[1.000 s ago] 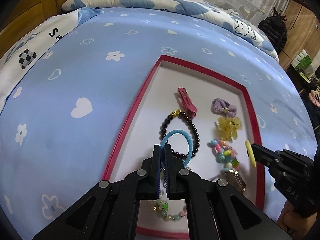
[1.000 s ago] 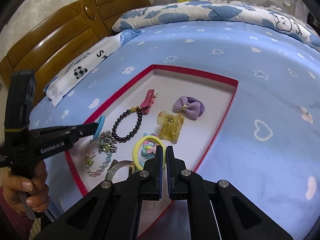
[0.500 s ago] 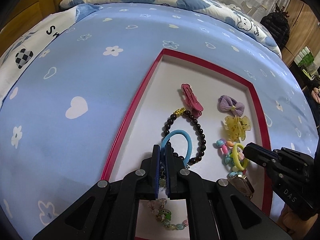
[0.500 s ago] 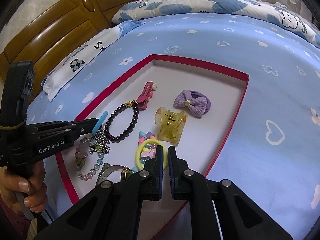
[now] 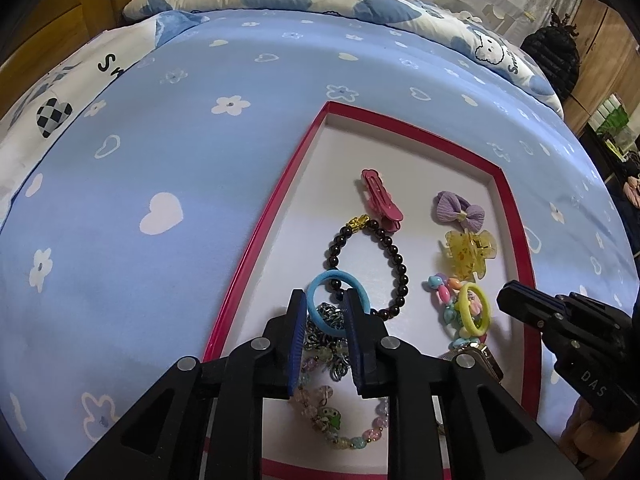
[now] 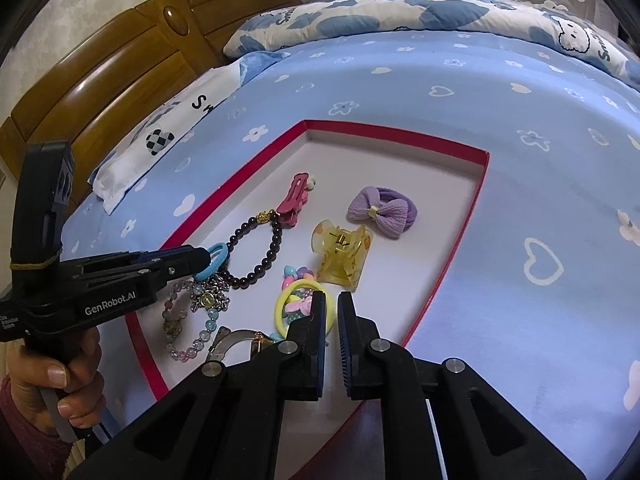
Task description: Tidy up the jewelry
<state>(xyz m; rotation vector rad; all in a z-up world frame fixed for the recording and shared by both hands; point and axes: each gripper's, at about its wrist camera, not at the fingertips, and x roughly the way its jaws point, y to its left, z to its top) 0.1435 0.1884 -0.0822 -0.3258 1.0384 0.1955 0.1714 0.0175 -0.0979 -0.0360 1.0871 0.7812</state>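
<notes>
Right wrist view: "GenRobot.AI" on left tool (image 6: 208,258), parted; "DAS" on right tool (image 5: 505,295), slightly parted.

Left gripper (image 5: 323,302) jaws parted, right gripper (image 6: 331,305) jaws slightly apart, both pointing forward

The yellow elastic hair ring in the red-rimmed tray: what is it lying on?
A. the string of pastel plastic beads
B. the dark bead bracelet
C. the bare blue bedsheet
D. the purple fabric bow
A: the yellow elastic hair ring lies over the string of pastel plastic beads, whose coloured beads show through its loop.
</notes>
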